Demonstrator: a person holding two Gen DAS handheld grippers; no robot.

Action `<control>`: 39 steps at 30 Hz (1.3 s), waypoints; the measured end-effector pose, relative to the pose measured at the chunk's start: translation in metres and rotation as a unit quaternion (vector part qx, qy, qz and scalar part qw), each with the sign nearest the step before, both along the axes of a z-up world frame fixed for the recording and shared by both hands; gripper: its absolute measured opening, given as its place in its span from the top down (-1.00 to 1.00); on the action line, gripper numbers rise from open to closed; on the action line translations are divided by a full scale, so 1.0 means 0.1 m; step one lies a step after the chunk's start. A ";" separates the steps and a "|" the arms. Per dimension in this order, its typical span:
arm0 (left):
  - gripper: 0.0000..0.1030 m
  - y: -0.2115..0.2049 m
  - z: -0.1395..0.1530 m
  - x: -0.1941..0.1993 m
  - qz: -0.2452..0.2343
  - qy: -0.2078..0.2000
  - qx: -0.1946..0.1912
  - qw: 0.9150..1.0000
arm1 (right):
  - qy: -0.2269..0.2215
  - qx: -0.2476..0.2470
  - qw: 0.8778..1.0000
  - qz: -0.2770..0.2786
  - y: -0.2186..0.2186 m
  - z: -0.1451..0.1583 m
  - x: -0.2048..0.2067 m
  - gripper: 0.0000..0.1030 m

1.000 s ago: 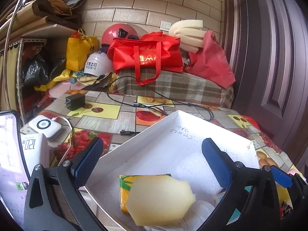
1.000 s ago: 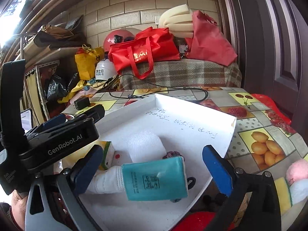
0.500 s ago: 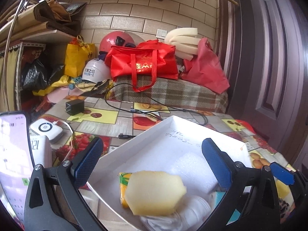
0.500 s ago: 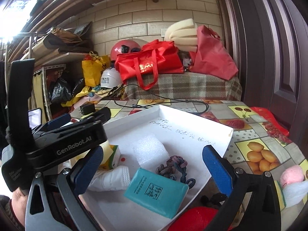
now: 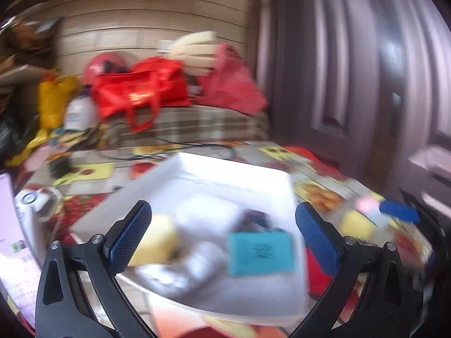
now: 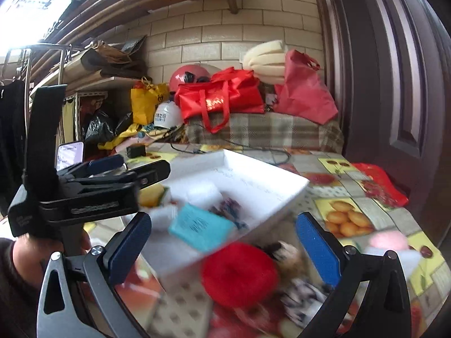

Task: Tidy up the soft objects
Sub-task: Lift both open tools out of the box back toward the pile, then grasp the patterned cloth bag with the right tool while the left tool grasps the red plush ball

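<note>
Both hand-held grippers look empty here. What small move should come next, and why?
Probably lower the right hand-held gripper onto the red fluffy item. It lies on the table outside the white tray, between the open fingers, while the teal packet already sits inside the tray.

Left gripper (image 5: 222, 233), right gripper (image 6: 222, 242): jaws spread wide, nothing held.

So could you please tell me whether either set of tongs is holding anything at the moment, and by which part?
Nothing is held. The left tongs and right tongs are both open with nothing between their fingers.
</note>
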State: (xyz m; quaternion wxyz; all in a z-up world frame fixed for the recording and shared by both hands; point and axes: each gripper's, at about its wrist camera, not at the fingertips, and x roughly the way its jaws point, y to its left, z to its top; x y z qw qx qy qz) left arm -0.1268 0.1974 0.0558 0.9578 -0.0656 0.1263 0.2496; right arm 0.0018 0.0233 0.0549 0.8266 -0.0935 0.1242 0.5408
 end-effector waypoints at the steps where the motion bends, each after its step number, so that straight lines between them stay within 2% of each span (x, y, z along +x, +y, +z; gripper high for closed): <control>1: -1.00 -0.06 0.00 0.03 -0.005 0.006 0.006 1.000 | 0.006 -0.003 1.000 -0.009 -0.07 0.00 0.07 -1.00; 3: -0.99 -0.17 0.00 0.10 -0.026 0.018 0.011 0.999 | 0.027 -0.011 0.999 -0.036 -0.27 -0.01 0.29 -1.00; 5: -0.99 -0.24 -0.02 0.16 -0.061 0.032 -0.004 0.998 | 0.053 -0.023 0.997 -0.056 -0.45 -0.03 0.52 -1.00; 7: -0.99 -0.30 -0.04 0.22 -0.113 0.047 -0.026 0.992 | 0.091 -0.036 0.993 -0.067 -0.63 -0.06 0.78 -0.99; 9: -0.99 -0.40 -0.07 0.28 -0.162 0.064 -0.036 0.984 | 0.132 -0.039 0.989 -0.048 -0.78 -0.09 0.95 -0.93; 12: -0.99 -0.64 -0.08 0.37 -0.199 0.094 -0.006 0.975 | 0.171 -0.039 0.984 0.006 -0.86 -0.12 1.05 -0.91; 14: -0.97 -0.75 -0.10 0.40 -0.210 0.107 0.003 0.972 | 0.160 -0.054 0.985 0.032 -0.79 -0.12 0.97 -0.88; 19: -0.87 -0.82 -0.12 0.43 -0.227 0.120 -0.003 0.966 | 0.114 -0.119 0.984 0.073 -0.47 -0.20 0.70 -0.72; 23: -0.75 -0.86 -0.15 0.42 -0.259 0.129 -0.016 0.957 | 0.086 -0.163 0.979 0.088 -0.20 -0.29 0.63 -0.45; 24: -0.56 -0.87 -0.16 0.41 -0.263 0.135 -0.018 0.955 | 0.085 -0.178 0.976 0.089 -0.11 -0.32 0.64 -0.33; 25: -0.49 -0.87 -0.18 0.43 -0.264 0.144 -0.021 0.954 | 0.085 -0.191 0.974 0.089 -0.05 -0.36 0.64 -0.28; 27: -0.45 -0.84 -0.22 0.42 -0.264 0.159 -0.036 0.950 | 0.095 -0.217 0.967 0.096 0.06 -0.44 0.68 0.04; 29: -0.45 -0.81 -0.24 0.36 -0.291 0.157 -0.068 0.941 | 0.105 -0.221 0.966 0.088 0.07 -0.47 0.72 0.11; 32: -0.45 -0.86 -0.29 0.33 -0.301 0.175 -0.078 0.934 | 0.130 -0.206 0.966 0.082 0.01 -0.47 0.82 0.17; 35: -0.45 -0.87 -0.33 0.41 -0.277 0.201 -0.081 0.936 | 0.155 -0.194 0.965 0.080 -0.06 -0.48 0.91 0.30; 38: -0.45 -0.71 -0.39 0.48 -0.239 0.217 -0.115 0.939 | 0.156 -0.194 0.965 0.077 -0.08 -0.47 0.91 0.31; 39: -0.45 -0.67 -0.40 0.50 -0.227 0.220 -0.115 0.942 | 0.153 -0.195 0.966 0.075 -0.09 -0.46 0.90 0.31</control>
